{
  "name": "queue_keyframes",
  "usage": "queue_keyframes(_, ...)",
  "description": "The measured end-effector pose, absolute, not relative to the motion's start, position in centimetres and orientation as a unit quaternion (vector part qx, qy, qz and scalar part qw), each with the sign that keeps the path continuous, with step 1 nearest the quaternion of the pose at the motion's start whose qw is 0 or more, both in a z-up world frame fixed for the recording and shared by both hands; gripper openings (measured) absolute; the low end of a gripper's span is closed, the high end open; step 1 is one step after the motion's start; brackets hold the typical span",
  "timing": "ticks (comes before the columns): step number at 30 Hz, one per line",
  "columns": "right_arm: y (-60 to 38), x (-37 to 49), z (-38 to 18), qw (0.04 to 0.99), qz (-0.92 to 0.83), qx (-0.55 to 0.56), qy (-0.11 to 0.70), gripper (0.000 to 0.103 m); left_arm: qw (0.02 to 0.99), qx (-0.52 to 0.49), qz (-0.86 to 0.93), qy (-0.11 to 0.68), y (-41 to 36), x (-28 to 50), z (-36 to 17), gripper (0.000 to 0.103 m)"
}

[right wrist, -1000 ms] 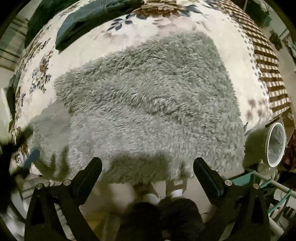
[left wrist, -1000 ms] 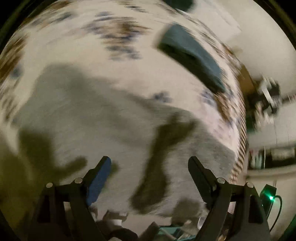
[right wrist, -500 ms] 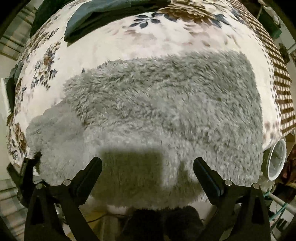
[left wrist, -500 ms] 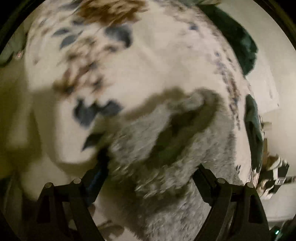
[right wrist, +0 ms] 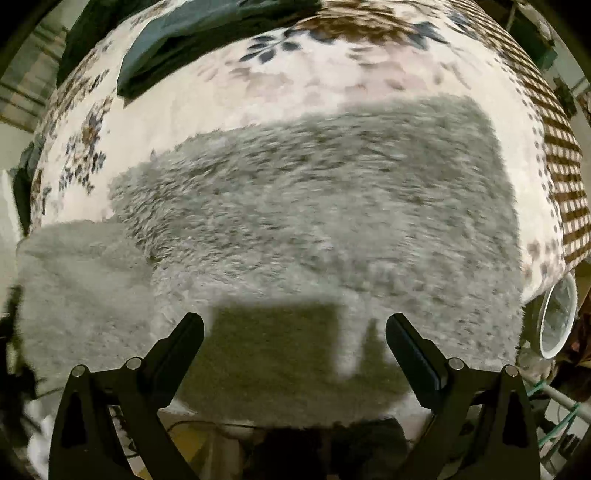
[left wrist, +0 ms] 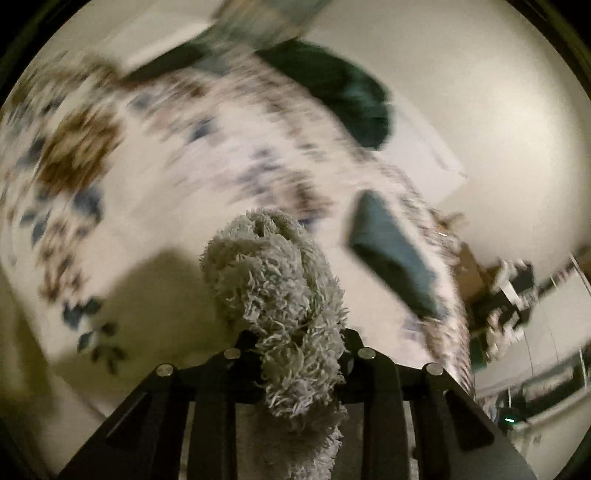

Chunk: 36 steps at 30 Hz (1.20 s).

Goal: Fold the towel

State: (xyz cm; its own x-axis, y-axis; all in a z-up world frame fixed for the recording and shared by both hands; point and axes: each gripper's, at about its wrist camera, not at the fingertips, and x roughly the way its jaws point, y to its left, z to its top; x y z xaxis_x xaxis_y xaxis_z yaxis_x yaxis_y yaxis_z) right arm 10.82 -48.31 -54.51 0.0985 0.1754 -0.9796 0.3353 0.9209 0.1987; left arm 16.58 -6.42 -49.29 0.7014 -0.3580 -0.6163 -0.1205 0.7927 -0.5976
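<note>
A shaggy grey towel [right wrist: 314, 203] lies spread on a floral bed cover [right wrist: 295, 85]. In the left wrist view a bunched corner of the towel [left wrist: 273, 266] sticks up between the fingers of my left gripper [left wrist: 295, 339]. Its jaws are closing, and they pinch that corner, lifted off the cover. My right gripper [right wrist: 294, 325] hangs open just above the towel's near edge, pointing steeply down, with nothing between its fingers. The towel's left part [right wrist: 85, 266] looks raised and paler.
A dark green cloth [right wrist: 207, 26] lies at the far side of the bed, also seen as a dark cloth [left wrist: 343, 92]. A folded teal item [left wrist: 391, 258] rests to the right. A white cup-like thing [right wrist: 557, 321] stands off the bed's right edge. Cables lie below.
My left gripper went from wide open over the towel's corner to closed on it, and its view swung up across the bed. My right gripper sank closer to the towel's near edge.
</note>
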Motion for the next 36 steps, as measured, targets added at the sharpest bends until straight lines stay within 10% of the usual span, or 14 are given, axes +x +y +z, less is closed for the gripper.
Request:
queue_keyframes(9, -60.5, 4.0, -51.7, 0.721, -0.118, 0.267, 0.628, 0.101, 0.849, -0.237, -0.274, 0.384, -25.5, 14.6, -39.2, 0.022)
queue_keyframes(20, -75.9, -6.5, -52.2, 0.69, -0.24, 0.325, 0.6, 0.101, 0.764, -0.109, -0.376, 0.513, -48.5, 13.4, -47.3, 0.024)
queue_keyframes(25, -79.0, -8.0, -52.7, 0.685, -0.253, 0.348, 0.587, 0.101, 0.744, -0.102, -0.361, 0.553, -50.5, 12.4, -48.8, 0.055)
queue_keyframes(27, -79.6, -8.2, -52.7, 0.685, -0.25, 0.36, 0.581, 0.101, 0.744, -0.095, -0.359, 0.556, -50.2, 11.5, -47.9, 0.1)
queue_keyframes(36, -77.5, -1.2, -52.2, 0.723, -0.076, 0.416, 0.546, 0.101, 0.787, -0.118, -0.262, 0.546, -39.7, 15.8, -44.0, 0.1)
